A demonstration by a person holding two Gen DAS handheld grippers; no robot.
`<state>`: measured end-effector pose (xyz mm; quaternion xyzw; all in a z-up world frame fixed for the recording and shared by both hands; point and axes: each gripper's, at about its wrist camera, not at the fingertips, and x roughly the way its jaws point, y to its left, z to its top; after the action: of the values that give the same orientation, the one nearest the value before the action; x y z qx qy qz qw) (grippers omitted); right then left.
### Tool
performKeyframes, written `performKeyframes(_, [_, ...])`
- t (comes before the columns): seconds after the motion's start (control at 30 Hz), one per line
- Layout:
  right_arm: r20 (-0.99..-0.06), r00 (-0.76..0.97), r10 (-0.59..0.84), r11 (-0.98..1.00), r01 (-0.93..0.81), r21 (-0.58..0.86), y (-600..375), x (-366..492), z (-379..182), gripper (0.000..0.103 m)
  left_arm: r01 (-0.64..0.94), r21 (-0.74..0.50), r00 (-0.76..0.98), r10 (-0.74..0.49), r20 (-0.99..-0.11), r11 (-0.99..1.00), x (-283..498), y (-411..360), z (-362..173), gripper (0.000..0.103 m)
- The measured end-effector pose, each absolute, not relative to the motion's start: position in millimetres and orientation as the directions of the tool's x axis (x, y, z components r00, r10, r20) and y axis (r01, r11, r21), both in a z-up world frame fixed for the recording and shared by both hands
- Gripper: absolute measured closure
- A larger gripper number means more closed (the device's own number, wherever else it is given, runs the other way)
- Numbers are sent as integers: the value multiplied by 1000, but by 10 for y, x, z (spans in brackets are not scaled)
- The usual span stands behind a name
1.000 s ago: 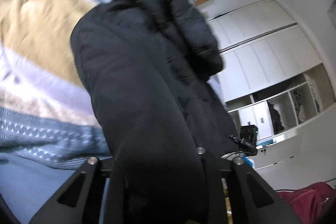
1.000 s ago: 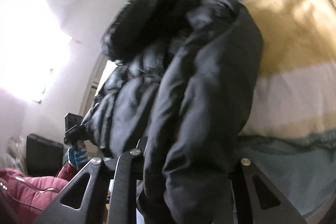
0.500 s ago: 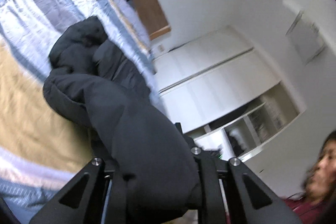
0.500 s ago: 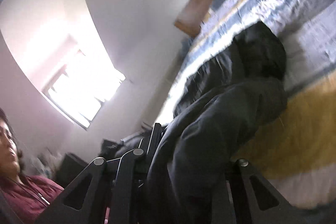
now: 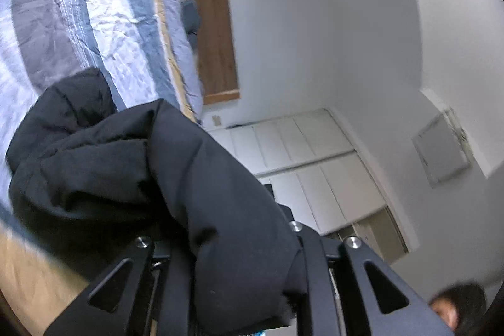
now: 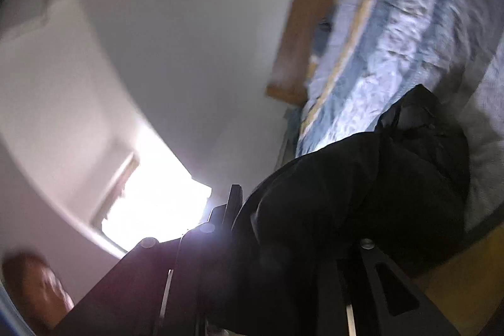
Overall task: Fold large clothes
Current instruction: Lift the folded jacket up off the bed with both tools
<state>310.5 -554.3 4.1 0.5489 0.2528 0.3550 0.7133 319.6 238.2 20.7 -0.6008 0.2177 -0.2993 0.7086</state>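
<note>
A black padded jacket (image 5: 110, 166) hangs bunched from my left gripper (image 5: 220, 241), which is shut on its thick fabric; the far end still rests on the striped quilt (image 5: 94, 5). In the right wrist view the same jacket (image 6: 393, 178) runs from the bed into my right gripper (image 6: 296, 222). Its jaws are opening slightly, with the fabric still packed between them and pressed by the fingers. Both grippers point level, and the fingertips are mostly buried in cloth. The right view is blurred by motion.
The bed with its blue, grey and yellow quilt (image 6: 409, 21) ends at a wooden headboard (image 5: 214, 21). A white wardrobe (image 5: 315, 162) stands along the wall. A bright window (image 6: 157, 203) glares. Part of a person's head (image 5: 456, 301) shows low in both views.
Both grippers have risen and tilted up to level, lifting the near end of the jacket off the quilt. The walls and headboard now fill the views; less bed shows.
</note>
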Motion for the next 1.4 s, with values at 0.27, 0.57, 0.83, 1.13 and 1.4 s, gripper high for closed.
performKeyframes(0.27, [-198, 754, 626, 322, -18, 947, -5389, 4383, -189, 81, -2, -928, 792, -566, -229, 374, 4838, 2405, -6, 89])
performKeyframes(0.57, [-527, 709, 468, 608, 174, 774, -5097, 5581, -1046, 81, -167, -733, 682, -460, -569, 659, 6133, 2205, -1038, 85])
performKeyframes(0.83, [-586, 652, 481, 638, 199, 744, -4949, 5902, -1574, 85, -183, -819, 644, -563, -518, 543, 6362, 2251, -1651, 85])
performKeyframes(1.13, [-499, 675, 544, 536, 178, 825, -5135, 5738, -1329, 25, -143, -967, 733, -634, -246, 210, 6074, 2669, -1360, 49])
performKeyframes(1.4, [-467, 742, 481, 557, 152, 816, -5512, 5451, -623, 11, -107, -965, 766, -599, -233, 238, 5840, 3004, -640, 44])
